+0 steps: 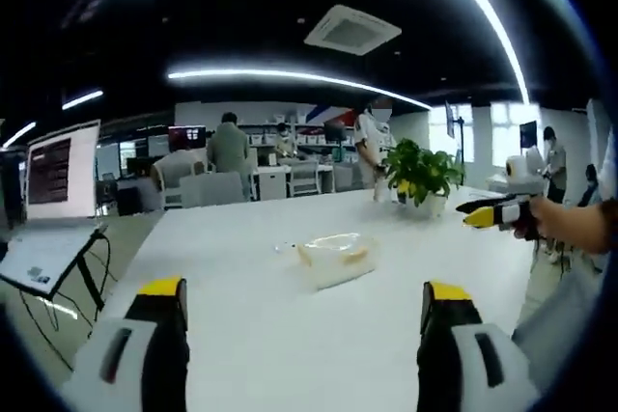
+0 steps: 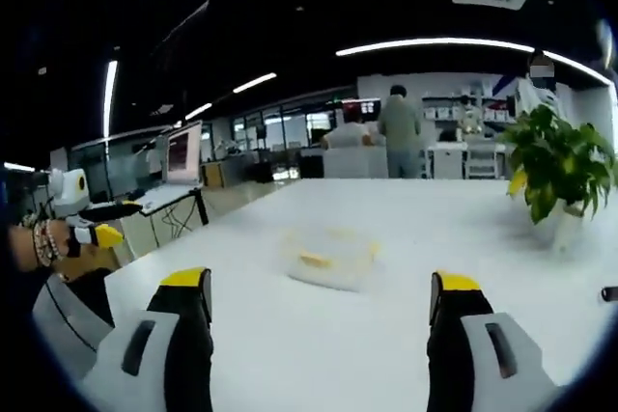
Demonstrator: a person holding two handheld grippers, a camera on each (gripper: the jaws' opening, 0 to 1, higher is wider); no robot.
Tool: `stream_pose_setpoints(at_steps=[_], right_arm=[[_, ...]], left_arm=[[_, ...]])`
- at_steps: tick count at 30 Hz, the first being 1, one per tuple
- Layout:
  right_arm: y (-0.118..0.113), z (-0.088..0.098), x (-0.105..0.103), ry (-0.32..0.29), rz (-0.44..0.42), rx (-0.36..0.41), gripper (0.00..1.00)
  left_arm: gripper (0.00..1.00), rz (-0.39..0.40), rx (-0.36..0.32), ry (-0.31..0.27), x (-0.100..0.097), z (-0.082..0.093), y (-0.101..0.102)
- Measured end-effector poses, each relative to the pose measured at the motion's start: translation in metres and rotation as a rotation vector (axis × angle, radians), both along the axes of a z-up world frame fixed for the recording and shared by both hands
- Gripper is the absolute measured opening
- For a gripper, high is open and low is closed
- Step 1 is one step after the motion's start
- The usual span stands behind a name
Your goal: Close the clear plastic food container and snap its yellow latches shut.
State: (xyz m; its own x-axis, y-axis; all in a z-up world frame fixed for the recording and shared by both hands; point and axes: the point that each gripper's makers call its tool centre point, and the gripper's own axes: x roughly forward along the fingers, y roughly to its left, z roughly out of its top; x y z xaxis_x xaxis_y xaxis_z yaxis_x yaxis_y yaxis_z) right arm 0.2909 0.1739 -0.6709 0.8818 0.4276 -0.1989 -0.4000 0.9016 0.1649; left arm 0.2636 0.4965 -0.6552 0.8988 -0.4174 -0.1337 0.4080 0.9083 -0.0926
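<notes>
Your left gripper (image 1: 301, 311) and right gripper (image 2: 319, 301) both hang spread and empty, the clear container (image 1: 333, 258) lying ahead between their jaws on the white table (image 1: 241, 238); likely light, slippery, flexing plastic, so press its yellow latches (image 2: 315, 259).

Container (image 1: 333, 260) on the table (image 1: 241, 238), ahead of and between the spread jaws of the left gripper (image 1: 304, 311). Potted plant (image 1: 422, 176) farther back on the table, right of the container. Right gripper (image 1: 497, 211) well right of the container, above the table's edge; people behind the table.
</notes>
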Motion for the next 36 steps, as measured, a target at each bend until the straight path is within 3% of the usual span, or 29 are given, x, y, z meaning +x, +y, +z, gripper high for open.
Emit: stream_pose_setpoints(at_steps=[1,6,9,11,15,18,30,36], right_arm=[[-0.002,-0.001,-0.004,-0.006,-0.017,-0.007,0.90],[-0.014,-0.016,-0.028,0.035,-0.065,-0.031,0.85],[-0.020,-0.023,-0.037,0.054,-0.089,-0.034,0.86],[-0.023,-0.028,-0.045,0.067,-0.104,-0.059,0.86],[-0.028,-0.035,-0.057,0.079,-0.120,-0.107,0.86],[-0.033,-0.042,-0.061,0.119,-0.143,-0.124,0.84],[-0.016,-0.064,-0.083,0.153,-0.089,-0.181,0.83],[-0.018,-0.069,-0.086,0.157,-0.089,-0.222,0.82]], left_arm=[[0.99,0.001,-0.015,-0.007,-0.006,-0.002,0.004],[0.99,0.031,0.076,0.018,-0.024,-0.019,0.019],[0.99,0.028,0.059,0.021,-0.032,-0.022,0.021],[0.99,0.020,0.044,0.056,-0.036,-0.025,0.022],[0.99,0.035,0.016,0.035,-0.043,-0.021,0.029],[0.99,0.028,0.025,0.082,-0.049,-0.034,0.030],[0.98,0.013,0.003,0.133,-0.067,-0.057,0.030],[0.97,0.011,0.004,0.166,-0.070,-0.071,0.030]])
